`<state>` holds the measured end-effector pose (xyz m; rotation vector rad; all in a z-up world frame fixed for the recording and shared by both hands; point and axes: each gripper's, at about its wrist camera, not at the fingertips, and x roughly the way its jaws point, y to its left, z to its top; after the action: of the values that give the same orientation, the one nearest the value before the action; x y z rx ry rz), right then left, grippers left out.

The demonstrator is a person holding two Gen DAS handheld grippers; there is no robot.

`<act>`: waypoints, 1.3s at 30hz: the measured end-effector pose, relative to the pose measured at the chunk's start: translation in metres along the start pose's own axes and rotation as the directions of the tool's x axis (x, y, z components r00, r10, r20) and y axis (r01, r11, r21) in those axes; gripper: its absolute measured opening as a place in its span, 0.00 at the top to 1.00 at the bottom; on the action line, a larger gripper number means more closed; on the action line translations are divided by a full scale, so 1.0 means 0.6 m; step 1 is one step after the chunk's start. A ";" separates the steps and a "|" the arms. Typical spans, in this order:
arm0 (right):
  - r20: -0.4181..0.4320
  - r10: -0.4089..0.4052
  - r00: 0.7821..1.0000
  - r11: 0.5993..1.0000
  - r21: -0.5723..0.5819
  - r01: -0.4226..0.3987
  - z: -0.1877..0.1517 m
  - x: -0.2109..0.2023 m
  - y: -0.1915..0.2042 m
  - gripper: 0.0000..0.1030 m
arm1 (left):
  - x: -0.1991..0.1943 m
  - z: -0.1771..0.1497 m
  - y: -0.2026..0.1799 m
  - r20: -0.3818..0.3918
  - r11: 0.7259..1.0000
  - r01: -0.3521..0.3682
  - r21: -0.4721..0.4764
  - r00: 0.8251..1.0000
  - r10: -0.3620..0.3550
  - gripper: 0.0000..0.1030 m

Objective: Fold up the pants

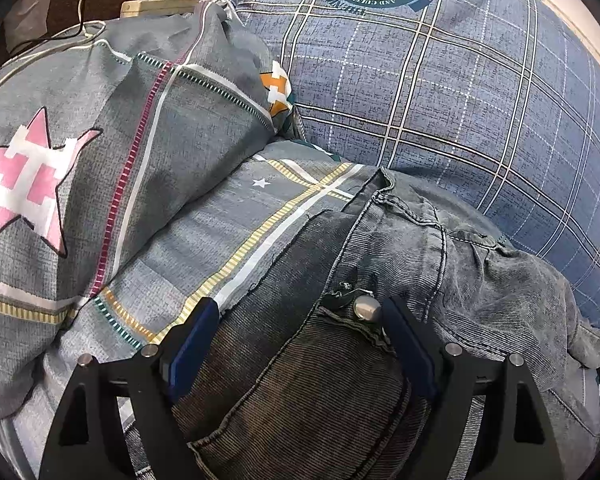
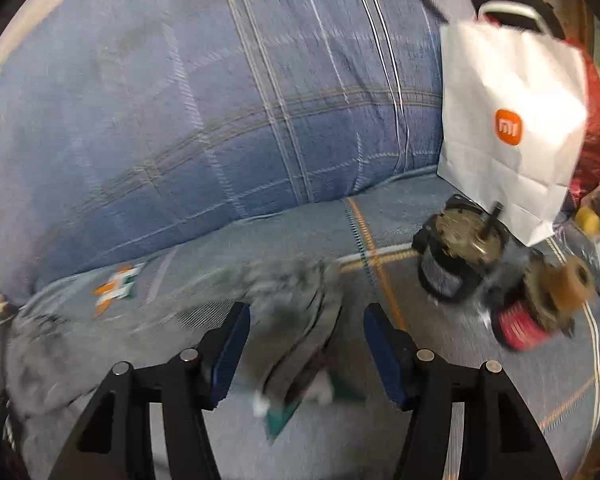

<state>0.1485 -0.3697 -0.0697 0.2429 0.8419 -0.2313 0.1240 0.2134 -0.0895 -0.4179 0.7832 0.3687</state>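
Jeans (image 1: 399, 248) lie bunched on the bed (image 1: 236, 216), waistband end doubled but untidy. Left gripper (image 1: 300, 344) stands released over the button; right gripper (image 2: 305, 356) is released too, so neatening remains.

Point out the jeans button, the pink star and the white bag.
jeans button (image 1: 367, 307): left wrist view, on the metal dome at the waistband.
pink star (image 1: 28, 178): left wrist view, on the star's middle, on the grey quilt.
white bag (image 2: 507, 120): right wrist view, on its front panel, at the orange logo.
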 end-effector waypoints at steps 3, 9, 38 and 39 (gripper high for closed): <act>-0.128 0.086 0.988 0.996 0.022 -0.084 0.008 0.053 0.002 0.40 | 0.003 0.001 0.000 -0.004 1.000 -0.004 -0.009 1.000 0.004 0.15; -0.056 0.164 0.985 0.984 0.074 -0.160 0.043 0.035 0.011 0.86 | 0.003 0.002 0.000 -0.006 1.000 -0.003 -0.011 1.000 0.003 0.15; -0.166 -0.023 0.986 0.995 0.089 0.038 0.061 0.119 0.017 0.80 | 0.007 0.002 0.001 -0.012 0.999 -0.021 -0.036 1.000 0.020 0.10; -0.146 -0.031 0.989 0.996 0.077 0.043 0.064 0.104 0.021 0.81 | 0.006 0.002 0.001 -0.012 0.999 -0.021 -0.036 1.000 0.021 0.09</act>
<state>0.2191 -0.3761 -0.0909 0.3218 0.9833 -0.2847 0.1270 0.2151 -0.0917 -0.4459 0.7936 0.4004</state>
